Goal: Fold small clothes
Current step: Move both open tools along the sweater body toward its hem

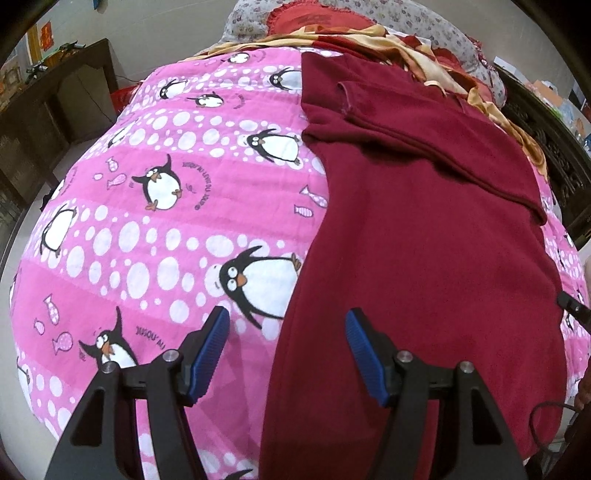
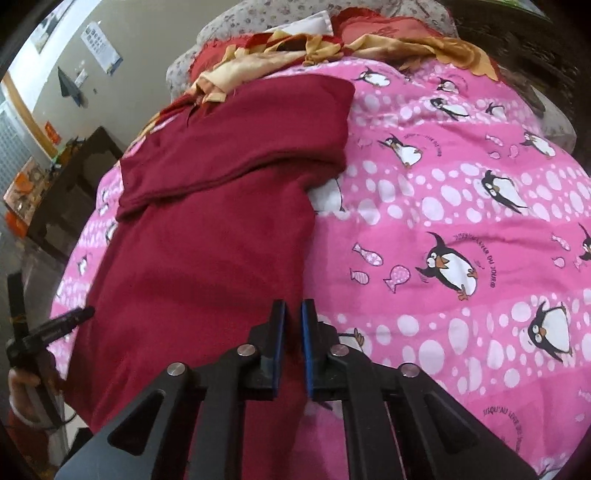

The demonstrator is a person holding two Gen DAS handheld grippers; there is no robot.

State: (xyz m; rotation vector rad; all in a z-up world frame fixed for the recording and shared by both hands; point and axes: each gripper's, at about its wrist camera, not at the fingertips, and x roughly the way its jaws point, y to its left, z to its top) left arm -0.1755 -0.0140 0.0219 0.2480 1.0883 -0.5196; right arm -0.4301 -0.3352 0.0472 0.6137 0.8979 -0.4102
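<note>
on the pink penguin quilt [image 1: 147,236] the dark red shirt [image 1: 424,240] lies flat, long axis running away from you, sleeves already folded across its far end. your right gripper [image 2: 292,314] sits at the shirt's near right edge, jaws nearly closed with the hem between them, though i cannot tell if the pads truly pinch it. your left gripper [image 1: 286,328] hangs wide open astride the near left edge, holding nothing, so it is the hand yet to grip; only crumpled yellow-red fabric [image 1: 369,40] and pillows [image 1: 424,22] lie beyond, nothing in the way.

Garment's [image 1: 424,240] near hem behind tool
</note>
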